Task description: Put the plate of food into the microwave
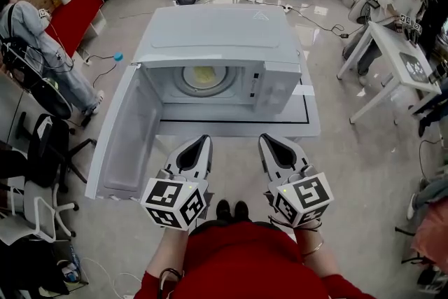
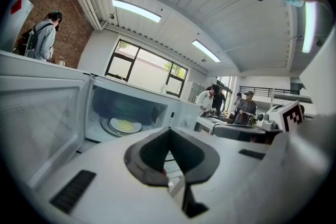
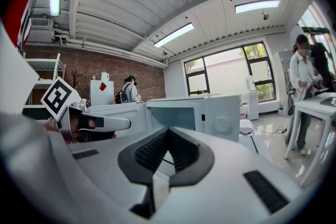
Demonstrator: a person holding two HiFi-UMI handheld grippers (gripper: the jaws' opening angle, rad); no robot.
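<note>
Most of the job looks done imo: microwave (image 1: 217, 35) sits on the white surface (image 1: 311, 121) w/ its door (image 1: 122, 129) swung fully open to the left. The plate (image 1: 218, 80) is already inside on the turntable, yellow food (image 1: 203, 73) in the middle of it. Judging by that, the only thing left is shutting the door, if that even counts, since the task sentence only asks for plate in. Both tongs are outside the cavity, in front of the open mouth, side by side and touching nothing. Left tongs (image 1: 203, 141) are pinched together w/ nothing between; right tongs (image 1: 266, 140) same, pads meeting at the tips, empty. Writing: not much. Left cube (image 1: 173, 203) and right cube (image 1: 302, 198) carry black-and-white square codes, no legible text. Control panel (image 1: 274, 84) has a dial and a small dark slot, no brand or numbers I can make out in any view. Small triangle mark (image 1: 260, 14) on the microwave top, too faint to read anything by it. Bkgd in the right gripper view: white cabinet (image 3: 102, 97) w/ a red diamond sticker, no lettering readable.
</note>
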